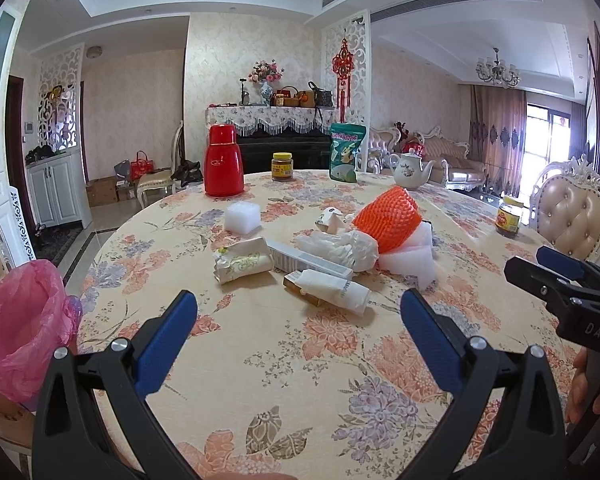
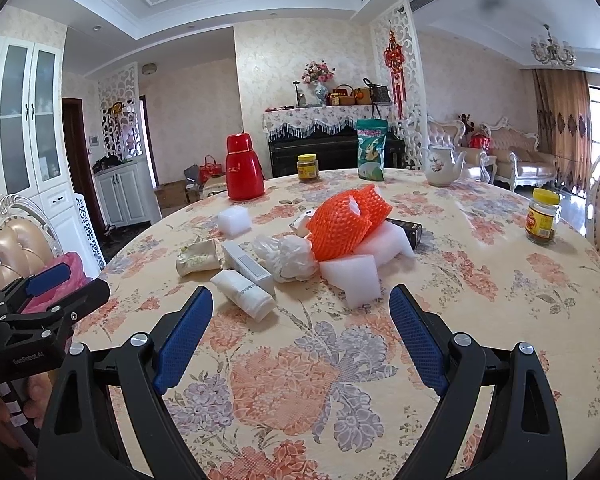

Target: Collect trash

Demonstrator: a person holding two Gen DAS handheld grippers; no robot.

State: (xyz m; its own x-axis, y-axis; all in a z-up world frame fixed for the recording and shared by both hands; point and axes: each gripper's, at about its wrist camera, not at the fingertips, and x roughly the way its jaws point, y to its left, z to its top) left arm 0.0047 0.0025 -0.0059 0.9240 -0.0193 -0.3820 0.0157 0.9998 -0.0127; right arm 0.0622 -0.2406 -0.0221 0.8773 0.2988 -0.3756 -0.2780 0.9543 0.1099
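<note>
A heap of trash lies mid-table: an orange foam net [image 1: 388, 218] [image 2: 348, 224] on white foam blocks [image 1: 410, 258] [image 2: 352, 276], a crumpled white plastic bag [image 1: 340, 246] [image 2: 290, 258], a long white box [image 1: 308, 260] [image 2: 246, 266], a white tube [image 1: 336, 290] [image 2: 244, 292] and a crumpled paper wrapper [image 1: 242, 262] [image 2: 198, 258]. One foam block [image 1: 242, 218] [image 2: 233, 220] sits apart. My left gripper [image 1: 299, 302] [image 2: 84, 280] hovers open, just short of the tube. My right gripper [image 2: 300, 296] [image 1: 528, 268] is open too, near the foam blocks. Neither holds anything.
A bin with a pink bag [image 1: 24, 328] [image 2: 70, 268] stands off the table's left edge. At the far side of the floral table [image 1: 300, 380] stand a red thermos [image 1: 223, 160], two jars [image 1: 282, 166] [image 2: 542, 216], a green pouch [image 1: 344, 152] and a teapot [image 1: 410, 170]. Padded chairs [image 1: 572, 216] flank the table.
</note>
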